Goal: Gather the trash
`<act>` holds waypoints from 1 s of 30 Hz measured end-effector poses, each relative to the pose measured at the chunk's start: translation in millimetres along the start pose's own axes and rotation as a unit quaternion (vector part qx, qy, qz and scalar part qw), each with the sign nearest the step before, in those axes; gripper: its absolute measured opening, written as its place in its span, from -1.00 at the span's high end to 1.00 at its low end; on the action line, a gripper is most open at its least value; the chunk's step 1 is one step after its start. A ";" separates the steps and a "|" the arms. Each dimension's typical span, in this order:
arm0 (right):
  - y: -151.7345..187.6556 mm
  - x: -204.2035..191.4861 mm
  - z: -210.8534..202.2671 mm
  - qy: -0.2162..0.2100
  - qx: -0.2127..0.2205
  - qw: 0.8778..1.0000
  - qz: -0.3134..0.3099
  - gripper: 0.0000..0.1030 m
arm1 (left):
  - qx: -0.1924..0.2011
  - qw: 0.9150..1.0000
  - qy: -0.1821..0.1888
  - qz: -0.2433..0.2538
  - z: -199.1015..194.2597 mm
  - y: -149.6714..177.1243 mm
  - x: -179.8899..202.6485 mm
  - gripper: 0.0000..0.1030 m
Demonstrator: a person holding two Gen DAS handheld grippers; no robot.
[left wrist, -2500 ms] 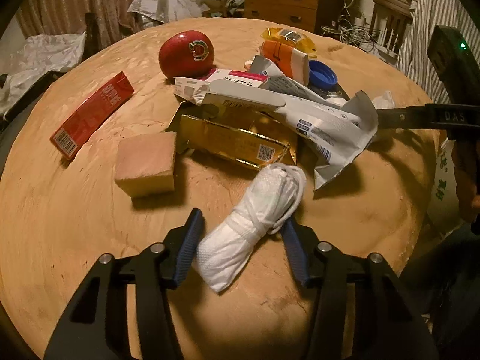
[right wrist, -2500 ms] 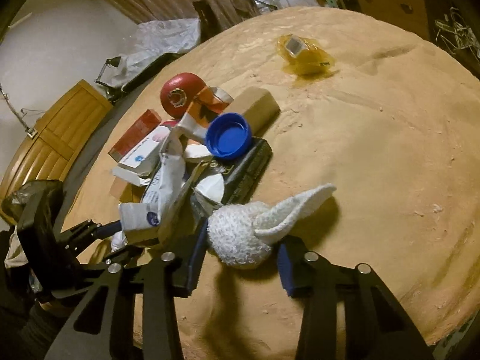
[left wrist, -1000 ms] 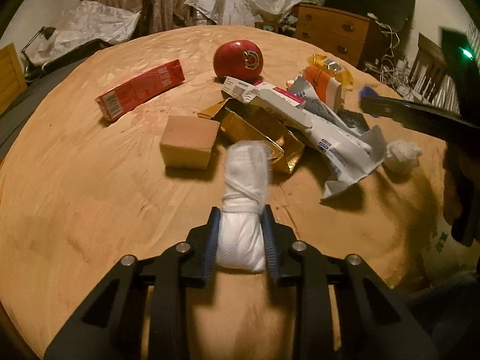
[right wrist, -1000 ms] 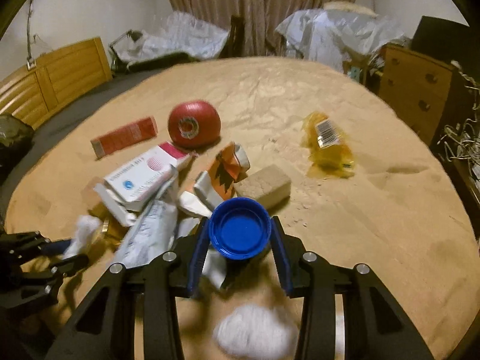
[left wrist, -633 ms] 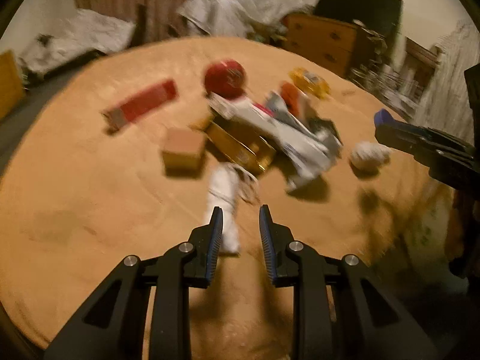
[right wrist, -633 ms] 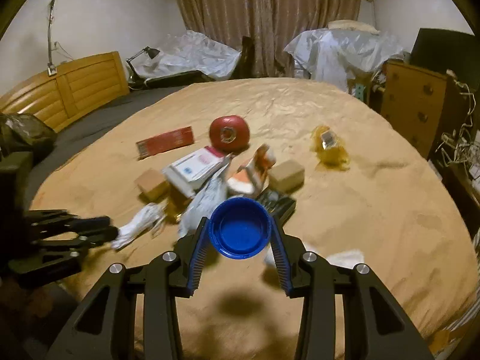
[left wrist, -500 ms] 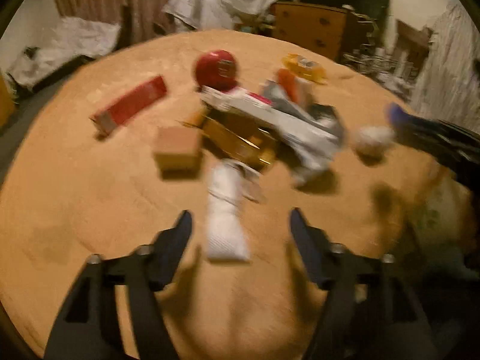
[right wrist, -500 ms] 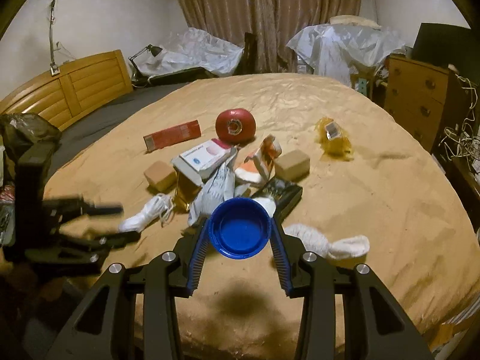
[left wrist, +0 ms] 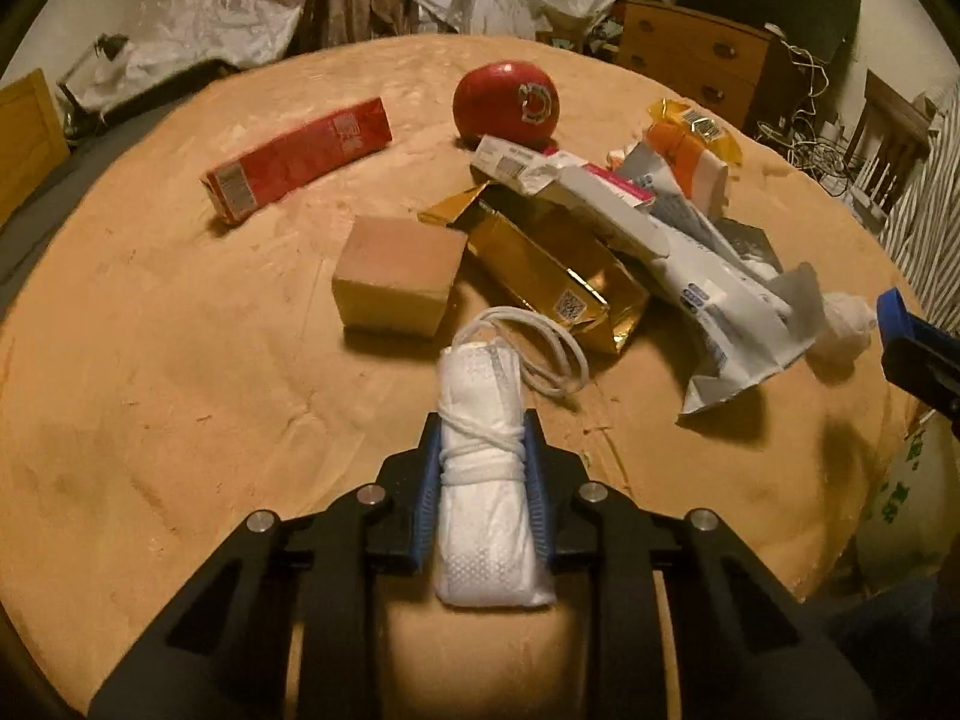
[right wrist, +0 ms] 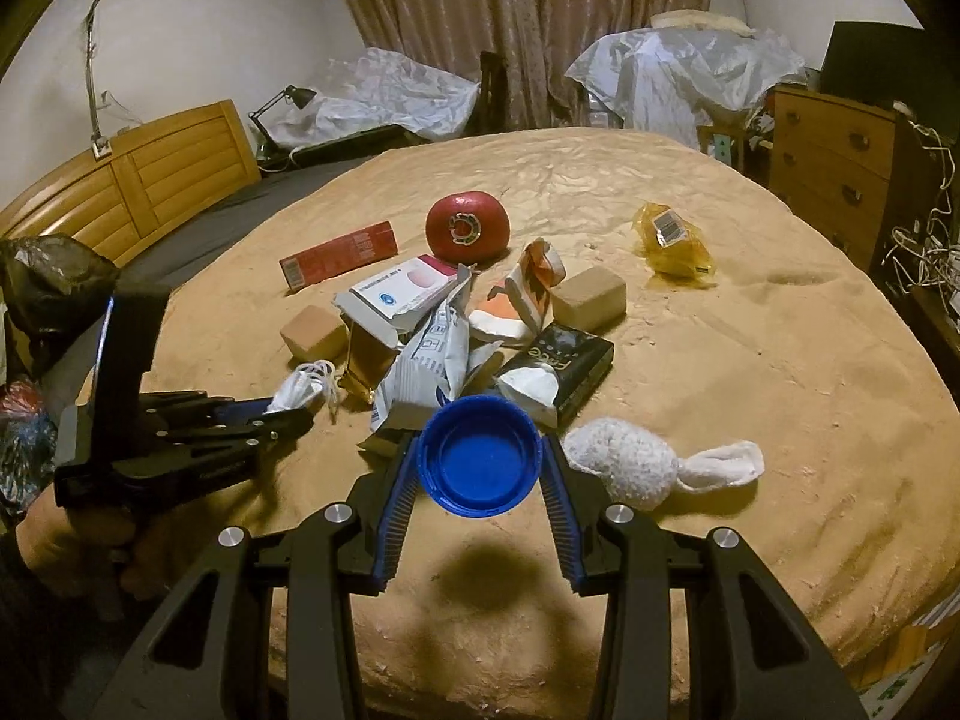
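While clamped: cap (right wrist: 479, 463) btwn pads (centred)

Tan bedspread (right wrist: 750, 324) at mid-frame looks soft, matt cloth — faintly crinkled. The gold wrapper (left wrist: 558, 276) is glossy foil; the blue cap (right wrist: 480, 455) is smooth plastic; the white bundle (left wrist: 486, 480) is woven, matt fabric.

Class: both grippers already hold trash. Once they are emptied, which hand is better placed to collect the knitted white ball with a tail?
Probably right. The knitted white ball lies just beside the right gripper, which holds the blue plastic cap. The left gripper, clamping the rolled white mask, is across the pile.
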State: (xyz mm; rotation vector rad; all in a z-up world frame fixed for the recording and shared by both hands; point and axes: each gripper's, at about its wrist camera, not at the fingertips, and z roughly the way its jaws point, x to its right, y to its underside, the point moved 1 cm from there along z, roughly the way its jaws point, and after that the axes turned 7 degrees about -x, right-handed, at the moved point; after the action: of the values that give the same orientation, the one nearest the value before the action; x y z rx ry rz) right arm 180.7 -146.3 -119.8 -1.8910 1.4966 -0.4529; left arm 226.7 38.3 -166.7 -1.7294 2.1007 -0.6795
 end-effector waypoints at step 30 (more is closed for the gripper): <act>19.9 -48.3 -182.1 0.065 0.210 0.976 -0.006 0.19 | 0.279 0.958 -0.065 0.006 -205.8 27.7 110.1 0.52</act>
State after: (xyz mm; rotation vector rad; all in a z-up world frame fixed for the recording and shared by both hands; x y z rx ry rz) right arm 36.5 -155.4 2.7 -1.5610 1.3414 -0.8412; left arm 70.8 -34.7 -6.7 -1.3967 1.6188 -1.0076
